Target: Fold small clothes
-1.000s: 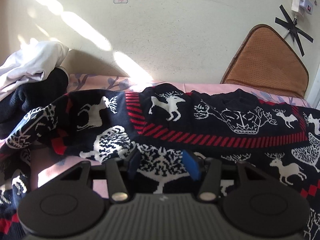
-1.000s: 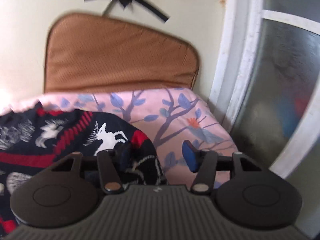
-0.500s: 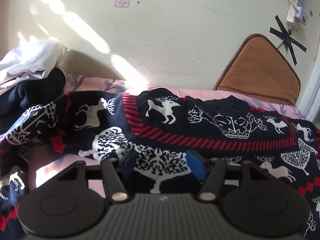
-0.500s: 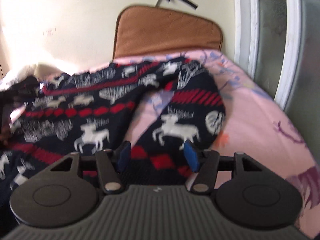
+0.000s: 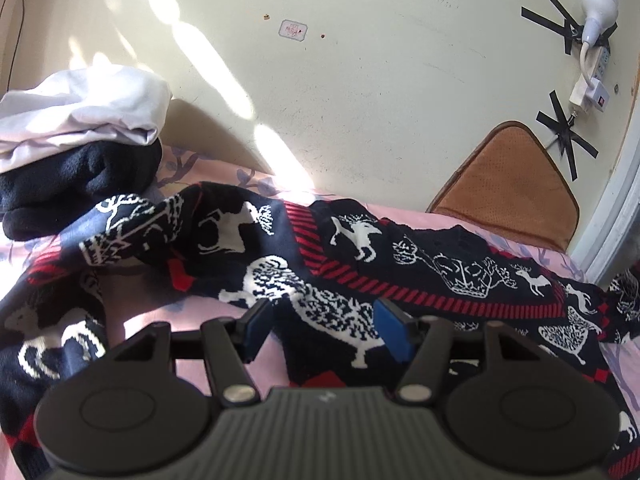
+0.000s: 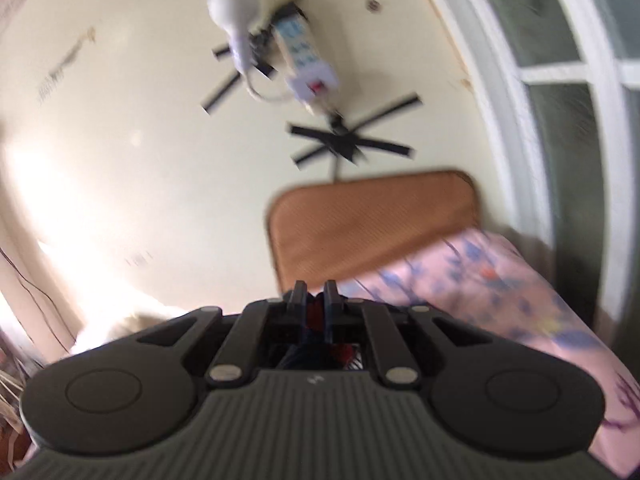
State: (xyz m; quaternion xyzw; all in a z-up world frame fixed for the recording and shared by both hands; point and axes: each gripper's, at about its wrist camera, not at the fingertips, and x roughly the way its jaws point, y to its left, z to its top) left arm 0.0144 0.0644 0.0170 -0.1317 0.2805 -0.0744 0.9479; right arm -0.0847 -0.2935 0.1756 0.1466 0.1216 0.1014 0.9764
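The knitted sweater (image 5: 360, 264), dark navy with white deer and red stripes, is lying rumpled across the pink floral bed (image 5: 168, 312); the left gripper (image 5: 322, 330) is hovering over it with its blue pads wide apart; the right gripper (image 6: 315, 306), blurred, is pinching a scrap of red and dark knit; at ten o'clock, folded white and black clothes (image 5: 80, 136) are sitting stacked; a brown cushion (image 5: 512, 184) is leaning at two o'clock.
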